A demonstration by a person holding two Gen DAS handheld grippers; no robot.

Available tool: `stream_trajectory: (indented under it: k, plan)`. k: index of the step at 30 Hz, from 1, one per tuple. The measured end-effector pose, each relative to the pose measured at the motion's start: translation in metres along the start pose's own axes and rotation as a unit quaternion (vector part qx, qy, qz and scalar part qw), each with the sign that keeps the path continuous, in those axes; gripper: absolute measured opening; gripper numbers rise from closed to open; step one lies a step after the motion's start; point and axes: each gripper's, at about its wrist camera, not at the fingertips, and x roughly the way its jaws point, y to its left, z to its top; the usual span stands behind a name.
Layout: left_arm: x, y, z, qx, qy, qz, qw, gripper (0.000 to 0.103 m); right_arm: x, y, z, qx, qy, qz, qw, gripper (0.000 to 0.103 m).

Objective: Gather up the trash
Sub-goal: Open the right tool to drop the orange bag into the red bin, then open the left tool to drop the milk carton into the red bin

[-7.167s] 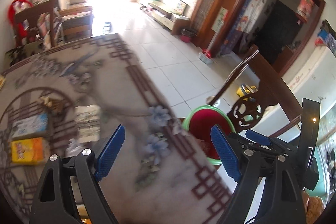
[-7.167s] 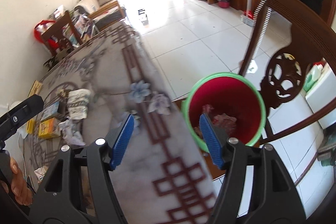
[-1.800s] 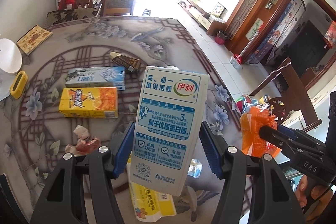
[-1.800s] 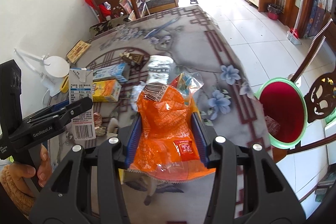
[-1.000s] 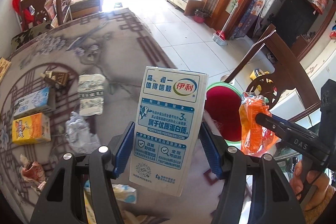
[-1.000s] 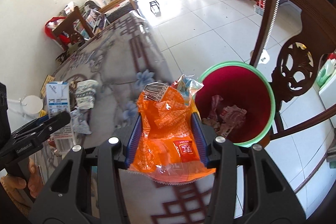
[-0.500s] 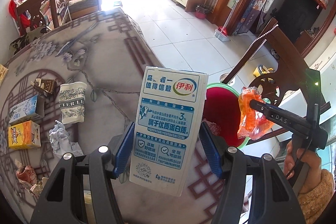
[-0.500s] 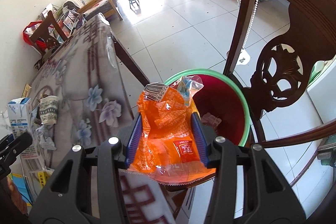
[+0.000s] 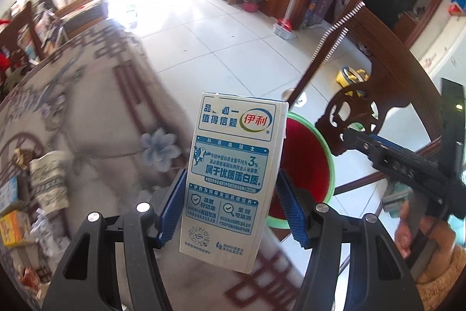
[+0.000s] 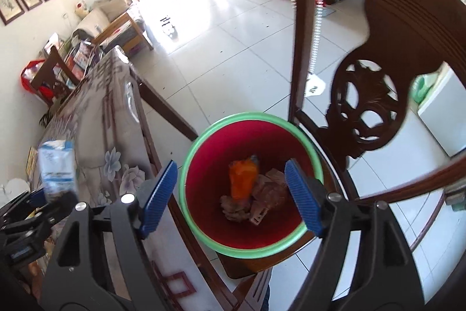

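My left gripper (image 9: 230, 209) is shut on a white and blue milk carton (image 9: 233, 165), held upright over the table edge beside the red bin with a green rim (image 9: 326, 153). The carton also shows in the right wrist view (image 10: 56, 168). My right gripper (image 10: 230, 194) is open and empty above the bin (image 10: 204, 136). The orange snack bag (image 10: 243, 179) lies inside the bin among brown scraps (image 10: 268, 194). The right gripper also shows at the right of the left wrist view (image 9: 361, 143).
A carved wooden chair (image 10: 367, 101) stands close behind the bin. The patterned table (image 9: 96, 112) holds a crumpled cup (image 9: 48, 182), a yellow box (image 9: 11, 226) and paper scraps at its left. White tiled floor (image 9: 221, 42) lies beyond.
My right gripper has opened and the orange snack bag has dropped into the bin. My left gripper has carried the milk carton closer to the bin.
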Motion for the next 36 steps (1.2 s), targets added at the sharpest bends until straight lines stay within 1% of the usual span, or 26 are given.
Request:
stream_trajectory:
  k: [6,9,13,15,16,17,20,24,29,30,31,36]
  plan:
    - [0.044,-0.048,0.018,0.05,0.026,-0.041,0.9975,0.058,-0.037,-0.035,-0.019,0.053,-0.025,-0.034,0.998,0.075]
    - [0.065,-0.068,0.021,0.074,0.04,-0.05,0.9952,0.058,-0.051,-0.049,-0.033,0.079,-0.032,-0.045,0.995,0.076]
    - [0.085,-0.085,0.024,0.079,0.052,-0.058,0.9938,0.06,-0.062,-0.063,-0.055,0.108,-0.031,-0.05,0.992,0.076]
    - [0.092,-0.087,0.023,0.068,0.055,-0.064,0.9941,0.074,-0.065,-0.068,-0.063,0.116,-0.029,-0.051,0.992,0.076]
    - [0.094,-0.088,0.023,0.065,0.055,-0.064,0.9943,0.077,-0.067,-0.069,-0.067,0.12,-0.029,-0.05,0.991,0.076]
    - [0.093,-0.09,0.021,0.065,0.053,-0.064,0.9944,0.08,-0.069,-0.07,-0.069,0.122,-0.029,-0.05,0.991,0.076]
    - [0.089,-0.096,0.018,0.081,0.051,-0.06,0.9936,0.084,-0.072,-0.069,-0.072,0.122,-0.031,-0.048,0.991,0.076]
    - [0.073,-0.097,0.011,0.101,0.038,-0.056,0.9926,0.085,-0.074,-0.06,-0.072,0.112,-0.032,-0.043,0.992,0.077]
    - [0.047,-0.08,0.005,0.104,0.018,-0.052,0.993,0.085,-0.082,-0.042,-0.072,0.099,-0.042,-0.034,0.994,0.077]
    - [0.042,-0.076,0.003,0.104,0.015,-0.053,0.9931,0.086,-0.085,-0.038,-0.073,0.096,-0.045,-0.034,0.994,0.079]
    - [0.037,-0.072,0.001,0.105,0.01,-0.053,0.993,0.086,-0.087,-0.034,-0.075,0.093,-0.048,-0.035,0.994,0.081]
    - [0.027,-0.059,-0.006,0.11,0.001,-0.037,0.9933,0.086,-0.09,-0.022,-0.094,0.096,-0.05,-0.026,0.994,0.082]
